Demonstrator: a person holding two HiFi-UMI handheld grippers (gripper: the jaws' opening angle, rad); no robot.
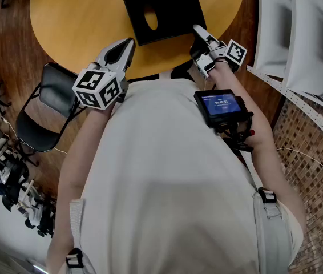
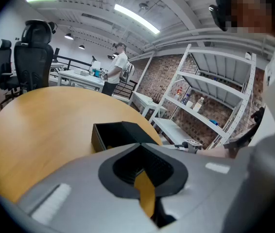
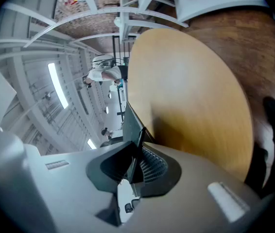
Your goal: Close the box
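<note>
A black box (image 1: 162,10) lies open on the round wooden table (image 1: 76,16), with a pale oval showing in its upper face. My right gripper (image 1: 198,32) is at the box's near right corner. In the right gripper view a thin black flap (image 3: 131,123) of the box runs between the pads, and the right gripper (image 3: 137,148) is shut on it. My left gripper (image 1: 128,43) hovers over the table's near edge, left of the box and apart from it. In the left gripper view the box (image 2: 115,135) stands beyond the left gripper (image 2: 141,152), which is shut with nothing held.
A black folding chair (image 1: 41,107) stands left of the table. White shelving (image 1: 298,39) runs along the right by a brick wall. A screen device (image 1: 221,107) hangs on the person's chest. A person (image 2: 118,69) stands far off by desks, near an office chair (image 2: 33,57).
</note>
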